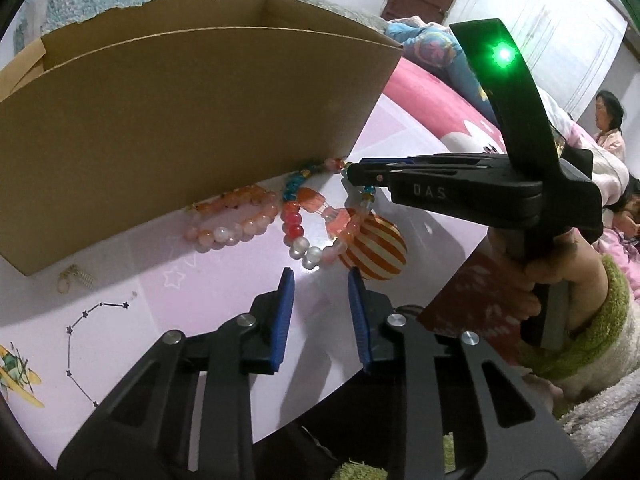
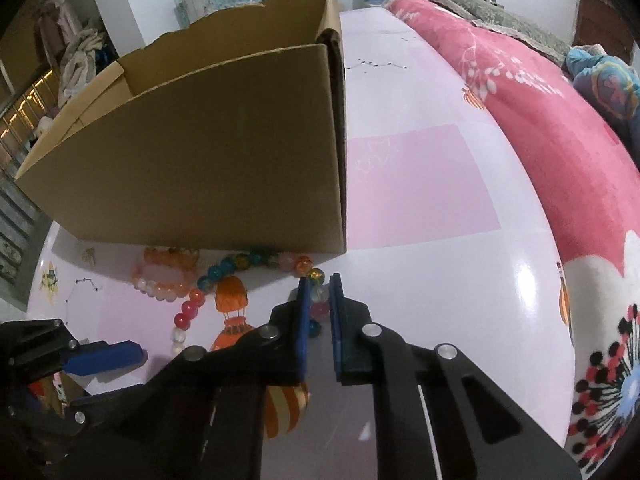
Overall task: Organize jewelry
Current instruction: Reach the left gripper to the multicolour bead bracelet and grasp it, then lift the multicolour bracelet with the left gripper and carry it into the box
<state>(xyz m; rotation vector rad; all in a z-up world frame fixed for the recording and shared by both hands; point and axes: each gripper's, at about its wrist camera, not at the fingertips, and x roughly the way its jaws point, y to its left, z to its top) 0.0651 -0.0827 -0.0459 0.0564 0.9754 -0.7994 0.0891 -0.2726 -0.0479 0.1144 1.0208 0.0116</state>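
A brown cardboard box (image 1: 180,120) stands on the pink tabletop (image 2: 420,184) and serves as the landmark. Against the foot of its near wall lie the beads. A small peach bracelet (image 1: 232,220) rests just in front of the wall, partly tucked under its lower edge. Beside it, toward the box's near corner, a longer bead string (image 1: 298,216) of blue, red, white and orange beads runs from the wall out onto the tabletop, over a printed striped balloon (image 1: 374,250).

The right tongs (image 2: 318,304) sit just off the box's near corner, pointing down, their blue pads drawn close together on the far end of the bead string; beads show in the narrow gap between them and the pads seem to press on them. From the left view the same tongs (image 1: 352,172) reach in from the side with their tips at the string.

The left tongs (image 1: 320,280) hover in front of the box, short of the white beads, with jaws partly apart and nothing between them.

A small pale trinket (image 1: 74,278) lies alone near the box's other end.
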